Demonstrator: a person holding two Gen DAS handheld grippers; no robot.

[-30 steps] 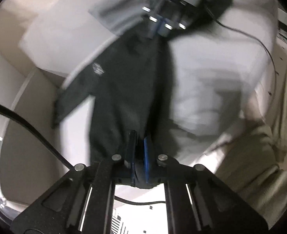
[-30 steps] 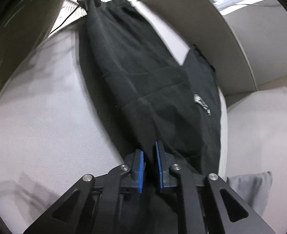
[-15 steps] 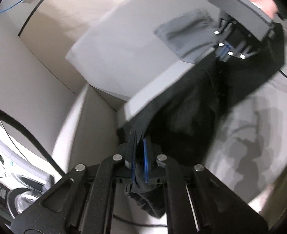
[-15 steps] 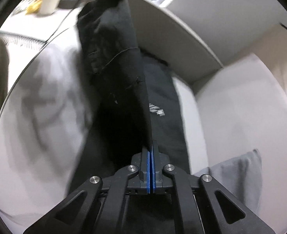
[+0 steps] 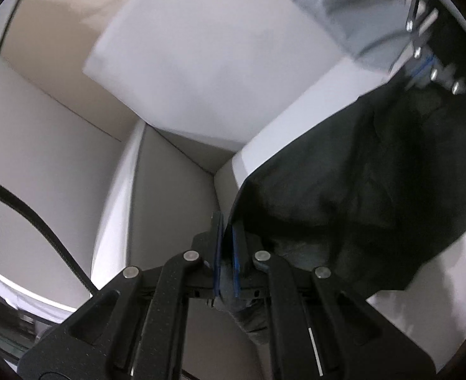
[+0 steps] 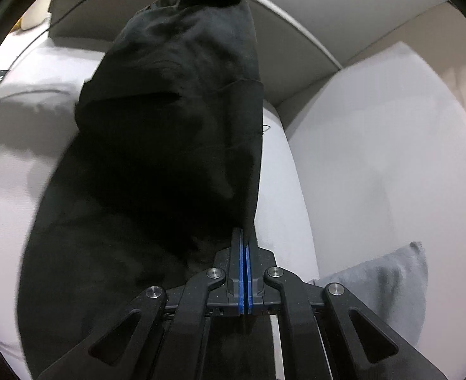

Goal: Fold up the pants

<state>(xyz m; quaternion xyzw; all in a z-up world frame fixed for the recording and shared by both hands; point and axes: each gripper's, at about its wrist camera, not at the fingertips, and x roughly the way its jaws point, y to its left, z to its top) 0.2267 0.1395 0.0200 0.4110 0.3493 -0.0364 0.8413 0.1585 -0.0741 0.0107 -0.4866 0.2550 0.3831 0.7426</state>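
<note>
— Pants (image 6: 169, 145) — where are they?
— Black, hanging stretched between both tools above the white bed (image 6: 375, 145), a grey pillow (image 6: 388, 281) at four o'clock.
— Left tool (image 5: 226, 237)?
— Clamped on one end of the cloth.
— Right tool (image 6: 244, 247)?
— Pads together, pinching the fabric's edge.

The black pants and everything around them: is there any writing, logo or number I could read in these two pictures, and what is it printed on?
No text can be read in either view.
The black pants show no print on the folds that face the cameras.
The left gripper and right gripper, both clamped on the fabric, bear no lettering.
The grey cloth and white bed cover are plain.
</note>
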